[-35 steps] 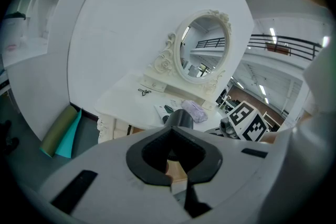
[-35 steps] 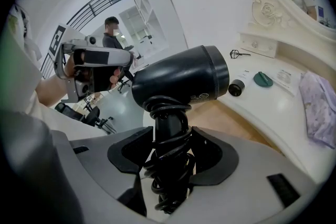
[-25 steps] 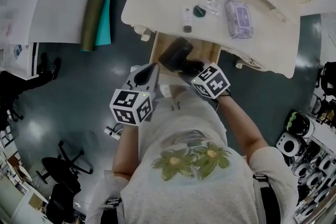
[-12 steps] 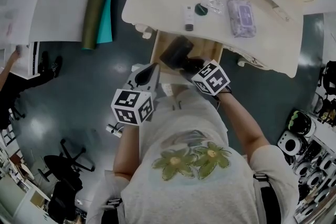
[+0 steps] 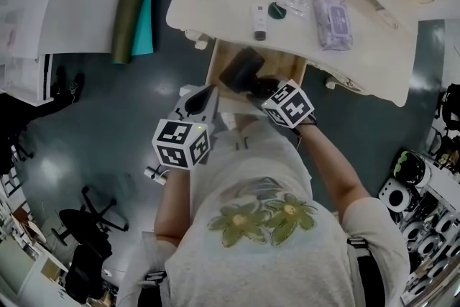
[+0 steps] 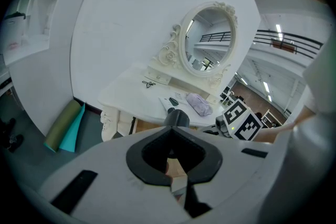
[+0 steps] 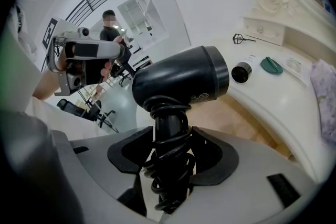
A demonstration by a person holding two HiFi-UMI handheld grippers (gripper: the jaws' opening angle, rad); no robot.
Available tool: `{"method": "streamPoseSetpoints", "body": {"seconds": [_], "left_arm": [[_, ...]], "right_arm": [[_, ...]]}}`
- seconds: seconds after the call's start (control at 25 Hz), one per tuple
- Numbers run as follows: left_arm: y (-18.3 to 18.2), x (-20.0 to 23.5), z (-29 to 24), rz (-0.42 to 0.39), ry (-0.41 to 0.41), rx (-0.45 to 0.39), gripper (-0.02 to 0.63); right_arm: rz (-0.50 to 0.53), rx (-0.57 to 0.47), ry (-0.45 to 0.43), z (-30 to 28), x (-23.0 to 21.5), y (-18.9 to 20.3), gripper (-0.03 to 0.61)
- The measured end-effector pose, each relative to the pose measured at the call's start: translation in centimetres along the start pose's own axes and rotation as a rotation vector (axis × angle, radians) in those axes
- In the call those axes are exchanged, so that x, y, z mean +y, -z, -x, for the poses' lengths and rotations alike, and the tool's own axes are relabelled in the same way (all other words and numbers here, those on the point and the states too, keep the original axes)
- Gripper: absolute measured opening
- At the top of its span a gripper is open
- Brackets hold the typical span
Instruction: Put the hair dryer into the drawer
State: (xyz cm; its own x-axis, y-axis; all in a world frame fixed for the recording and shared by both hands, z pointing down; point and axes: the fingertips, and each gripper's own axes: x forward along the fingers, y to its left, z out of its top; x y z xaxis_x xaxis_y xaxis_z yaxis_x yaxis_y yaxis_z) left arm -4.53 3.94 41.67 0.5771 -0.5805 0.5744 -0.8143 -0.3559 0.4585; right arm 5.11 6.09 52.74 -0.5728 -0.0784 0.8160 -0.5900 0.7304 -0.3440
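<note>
hair dryer (image 5: 241,71) still above open drawer (image 5: 284,67)

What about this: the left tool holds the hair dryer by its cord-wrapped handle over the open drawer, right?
No: it is the right tool that holds the hair dryer by its cord-wrapped handle over the open drawer; the right gripper view shows it.

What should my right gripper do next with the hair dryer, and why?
Probably lower the hair dryer straight down into the open drawer. The right gripper is shut on its cord-wrapped handle. In the head view the dryer sits over the drawer's wooden inside, apparently held above it rather than resting there. The left gripper is shut on nothing, off to the side.
</note>
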Motion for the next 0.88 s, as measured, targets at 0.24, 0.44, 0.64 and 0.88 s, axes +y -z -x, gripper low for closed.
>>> {"method": "streamPoseSetpoints", "body": {"seconds": [0.24,0.44,0.64,0.88], "left_arm": [[0.1,0.0,-0.1,0.009,-0.002,0.003,0.009],[0.3,0.0,-0.3,0.016,-0.001,0.005,0.009],[0.7,0.1,-0.3,0.027,-0.006,0.007,0.009],[1.3,0.4,0.0,0.041,-0.017,0.013,0.009]], "right_arm": [[0.005,0.017,-0.007,-0.2,-0.2,0.3,0.221],[0.014,0.033,-0.014,-0.5,-0.3,0.5,0.221],[0.024,0.045,-0.016,-0.9,-0.4,0.6,0.221],[0.029,0.065,-0.018,-1.7,-0.6,0.9,0.221]]}}
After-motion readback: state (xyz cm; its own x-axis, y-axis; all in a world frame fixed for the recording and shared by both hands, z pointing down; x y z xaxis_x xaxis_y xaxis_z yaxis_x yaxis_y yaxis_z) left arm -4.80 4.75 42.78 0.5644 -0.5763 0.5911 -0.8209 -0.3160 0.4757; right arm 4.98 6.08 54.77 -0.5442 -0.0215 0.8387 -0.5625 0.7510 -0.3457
